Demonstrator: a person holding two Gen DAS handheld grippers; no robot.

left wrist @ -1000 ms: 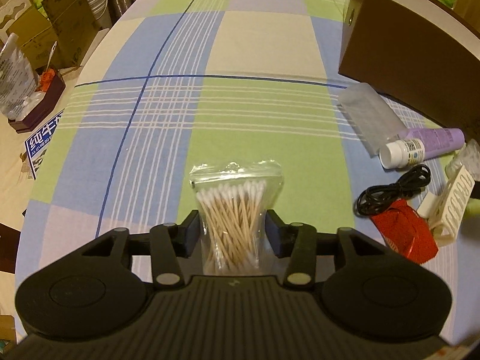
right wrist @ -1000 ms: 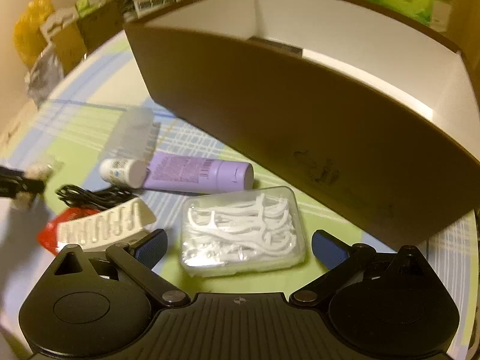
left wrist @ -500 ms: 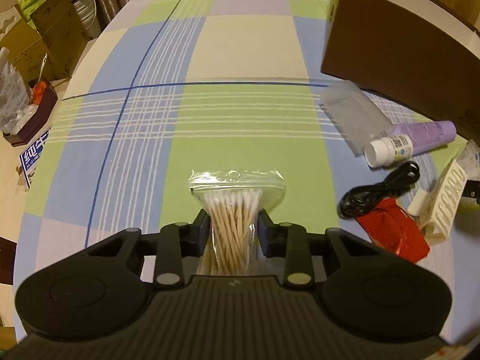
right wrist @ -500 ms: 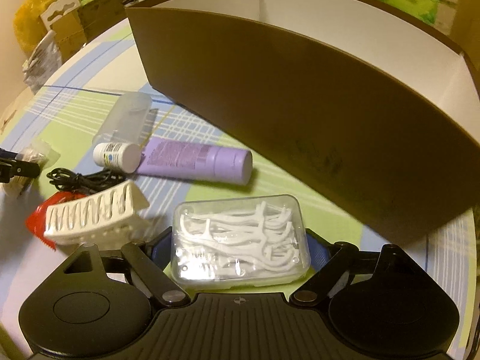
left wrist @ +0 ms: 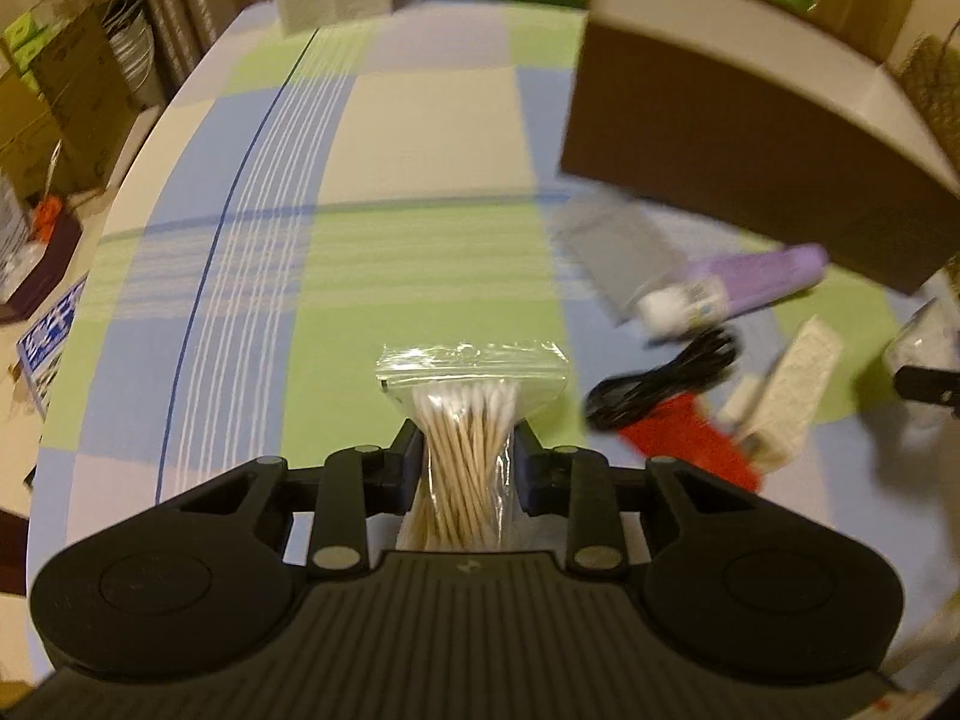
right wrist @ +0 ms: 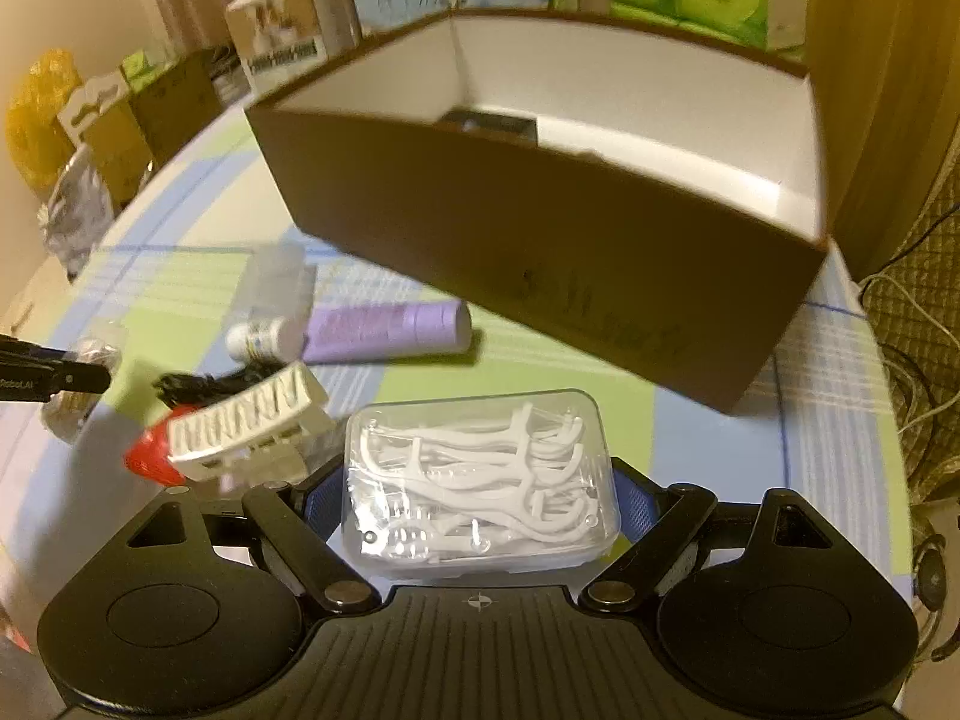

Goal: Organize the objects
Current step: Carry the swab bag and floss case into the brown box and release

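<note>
Clear zip bag of cotton swabs (left wrist: pixel 465 420): pinched in the left claw (left wrist: pixel 465 459), over the checked bench (left wrist: pixel 420 138). Clear case of floss picks (right wrist: pixel 480 474): clamped in the right claw (right wrist: pixel 480 495), near the brown box (right wrist: pixel 540 222). Loose on bench, left of case: purple tube (right wrist: pixel 384 333), white bottle (right wrist: pixel 258 339), black cable (right wrist: pixel 210 384), white ribbed holder (right wrist: pixel 246 420), red item (right wrist: pixel 147 459).

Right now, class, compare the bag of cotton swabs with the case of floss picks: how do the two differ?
The bag of cotton swabs is soft clear plastic, pinched narrow by the left gripper; the case of floss picks is a rigid clear box, keeping its shape in the right gripper. The swabs have tan sticks bunched parallel; the picks are white, curved and jumbled. Both are see-through packs, each clamped in a gripper.
</note>
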